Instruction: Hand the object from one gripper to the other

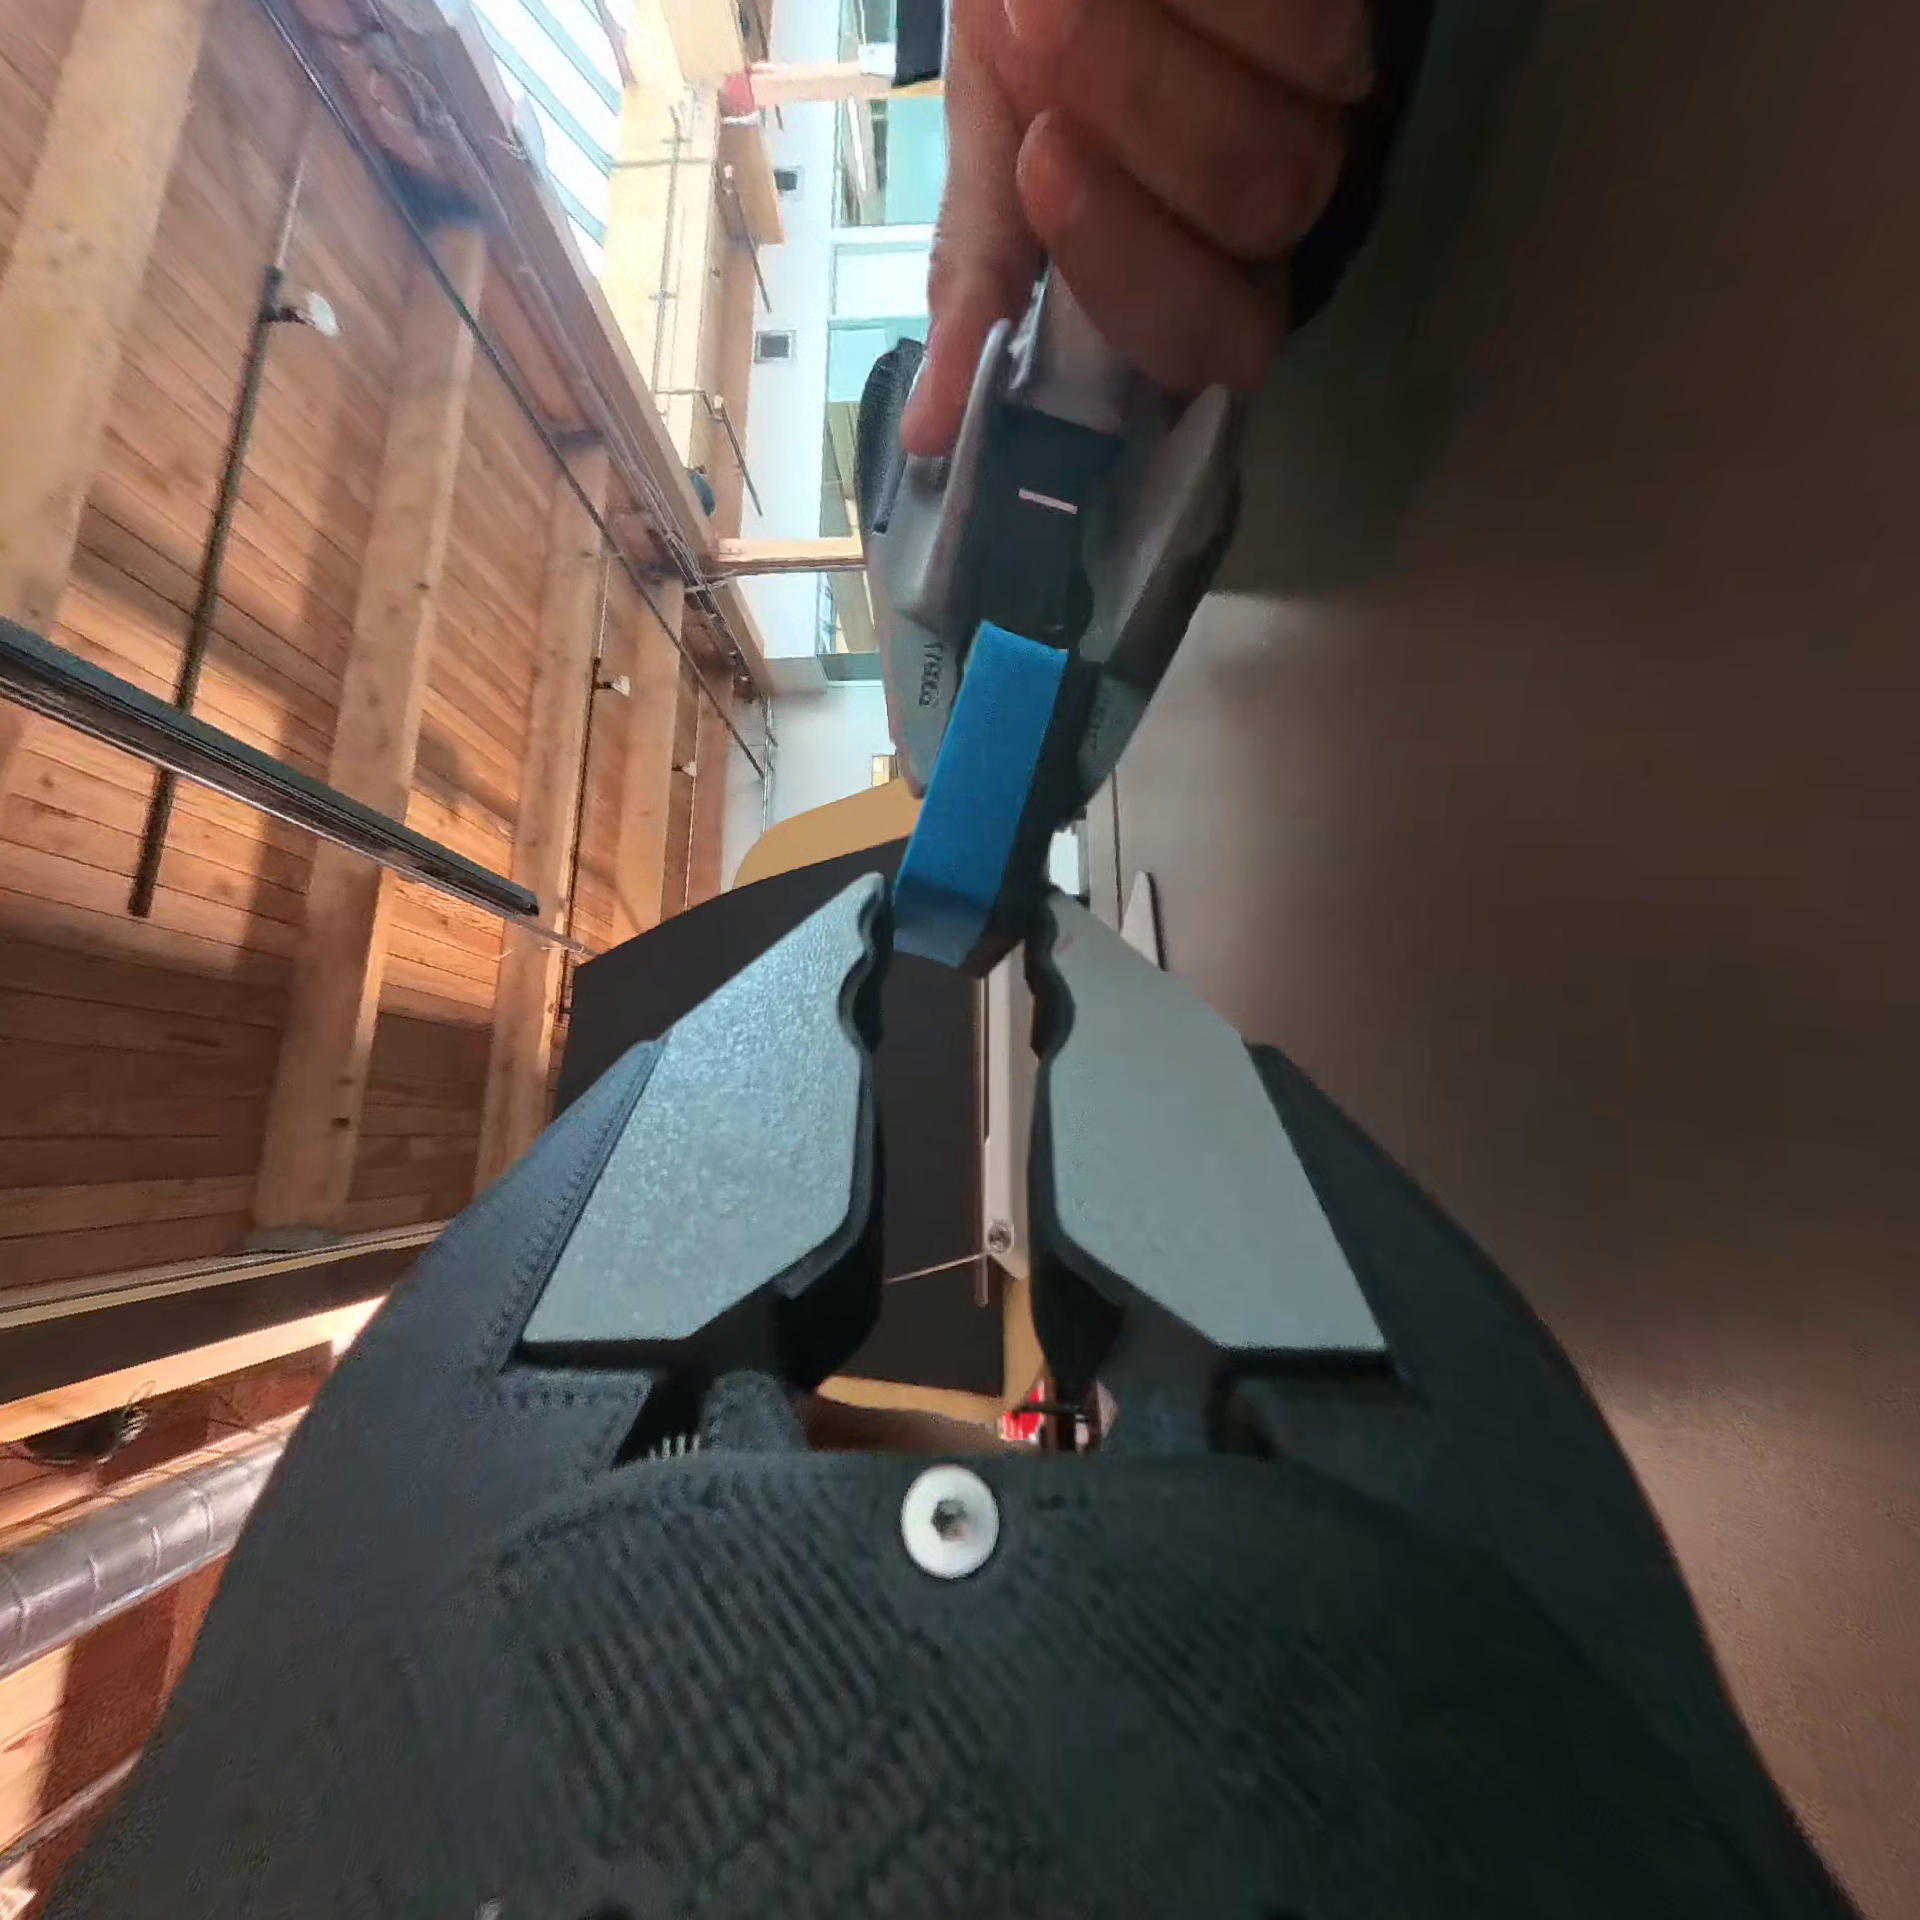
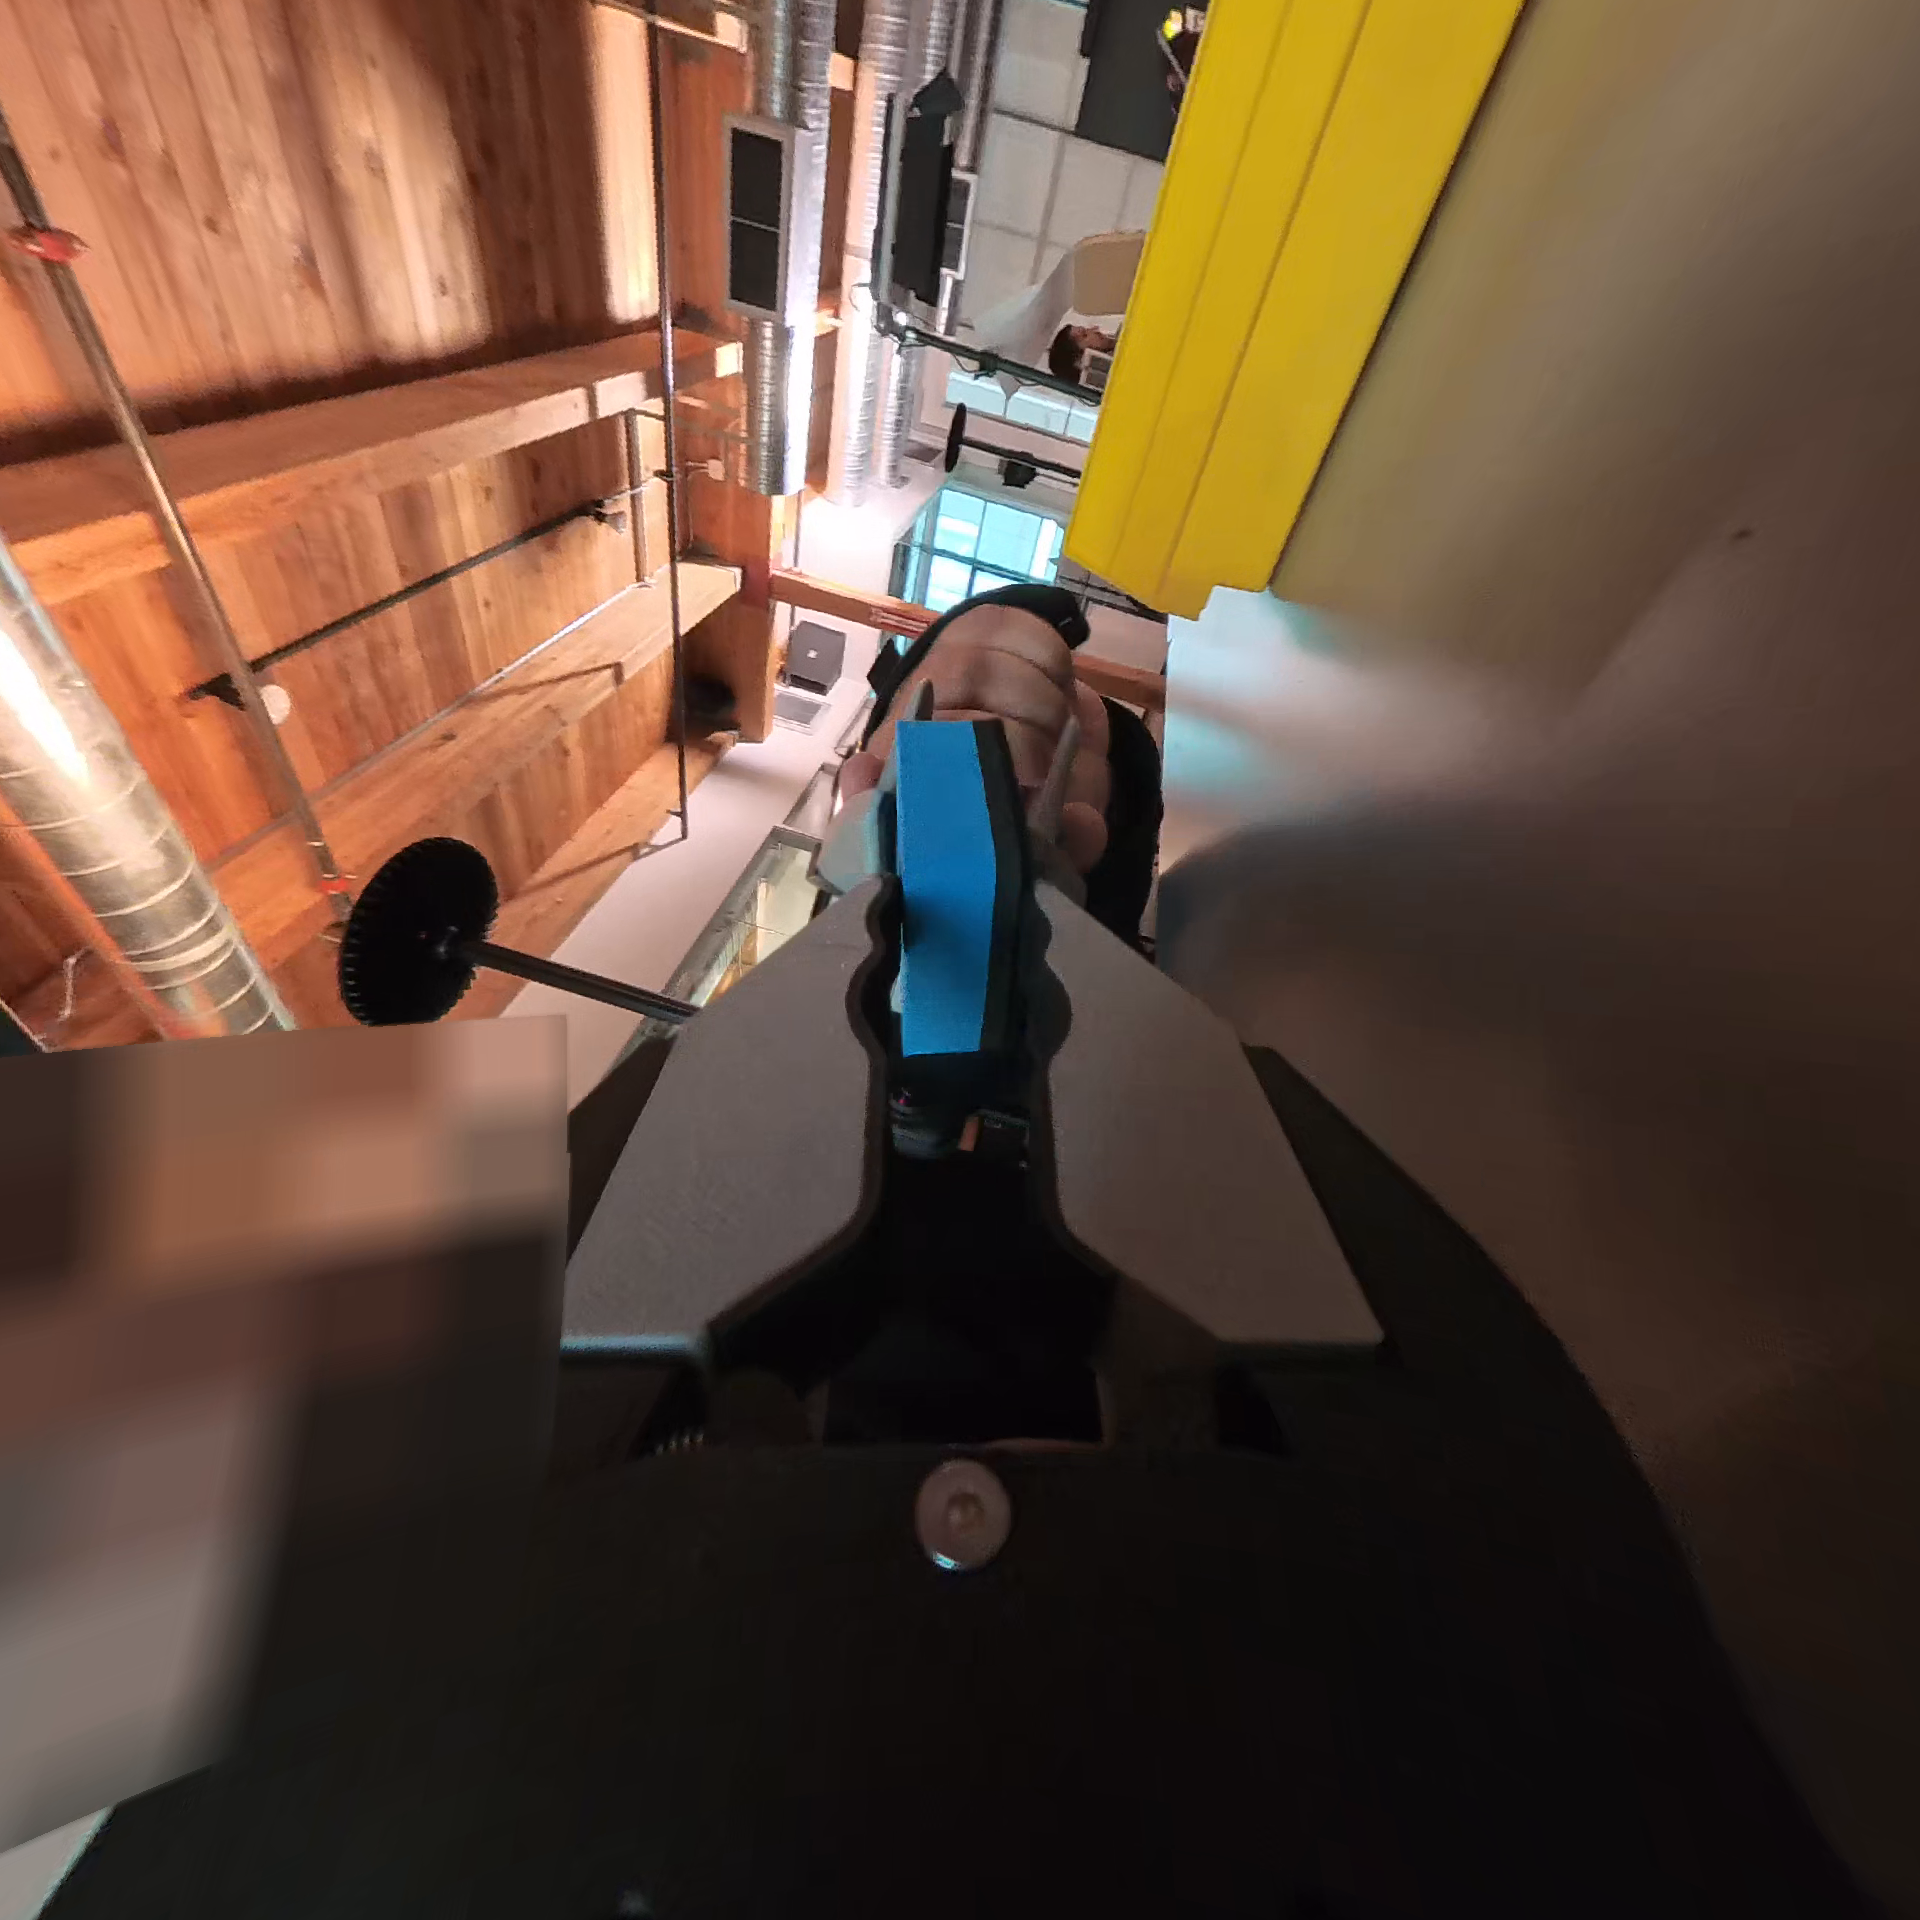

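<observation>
The object is a flat block [image 1: 977, 769] with a blue face and a black backing, held in the air between both grippers. In the left wrist view my left gripper [image 1: 961, 909] has its jaws closed in on the block's near end, at the very tips. My right gripper [image 1: 1029, 675] grips the far end, with a hand [image 1: 1122, 156] behind it. In the right wrist view my right gripper [image 2: 961, 904] is shut on the block [image 2: 940, 883], which reaches deep between its fingers. The left gripper [image 2: 956, 790] and a hand [image 2: 997, 655] sit at the block's far end.
Both views are turned sideways, with wooden ceiling beams [image 1: 312, 623] on the left and a pale table surface [image 1: 1558, 935] on the right. A yellow bin [image 2: 1247, 312] stands beyond the grippers. A black toothed disc on a rod [image 2: 416, 930] sticks out at the left.
</observation>
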The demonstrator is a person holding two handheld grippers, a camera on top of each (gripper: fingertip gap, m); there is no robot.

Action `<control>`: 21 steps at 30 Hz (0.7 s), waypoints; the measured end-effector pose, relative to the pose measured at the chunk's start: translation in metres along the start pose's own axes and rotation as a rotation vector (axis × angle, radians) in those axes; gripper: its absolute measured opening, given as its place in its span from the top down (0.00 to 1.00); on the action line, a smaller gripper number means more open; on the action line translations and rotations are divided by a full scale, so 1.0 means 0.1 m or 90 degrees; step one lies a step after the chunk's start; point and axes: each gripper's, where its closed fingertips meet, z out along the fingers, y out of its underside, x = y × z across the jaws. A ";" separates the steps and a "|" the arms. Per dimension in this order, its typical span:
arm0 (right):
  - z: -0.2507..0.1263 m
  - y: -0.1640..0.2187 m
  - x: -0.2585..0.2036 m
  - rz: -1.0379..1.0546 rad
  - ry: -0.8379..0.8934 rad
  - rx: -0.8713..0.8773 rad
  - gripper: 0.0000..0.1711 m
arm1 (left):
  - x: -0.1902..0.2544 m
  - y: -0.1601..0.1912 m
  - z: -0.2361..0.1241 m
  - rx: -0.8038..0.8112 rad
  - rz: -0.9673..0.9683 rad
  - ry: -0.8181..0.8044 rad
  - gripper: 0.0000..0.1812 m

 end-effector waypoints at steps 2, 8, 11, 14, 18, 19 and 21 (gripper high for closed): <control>0.00 -0.01 -0.01 -0.021 -0.001 0.003 0.87 | -0.02 0.00 0.00 0.000 -0.069 0.025 0.88; -0.13 -0.20 -0.19 -0.340 0.129 0.048 0.62 | -0.14 -0.09 0.01 0.085 -0.626 0.164 0.89; -0.06 0.00 -0.44 -0.462 0.083 0.003 0.58 | -0.18 -0.08 0.03 0.108 -0.805 0.215 0.89; 0.00 0.07 -0.46 -0.585 0.129 -0.016 0.65 | -0.21 -0.11 0.00 0.150 -0.967 0.291 0.89; 0.02 0.04 -0.34 -0.747 0.256 -0.014 0.81 | -0.17 -0.15 -0.07 0.171 -1.024 0.337 0.89; 0.04 0.07 -0.32 -0.755 0.263 -0.026 0.81 | -0.14 -0.17 -0.08 0.172 -1.031 0.349 0.89; 0.03 0.05 -0.30 -0.779 0.297 -0.021 0.88 | -0.10 -0.19 -0.09 0.167 -1.075 0.374 0.89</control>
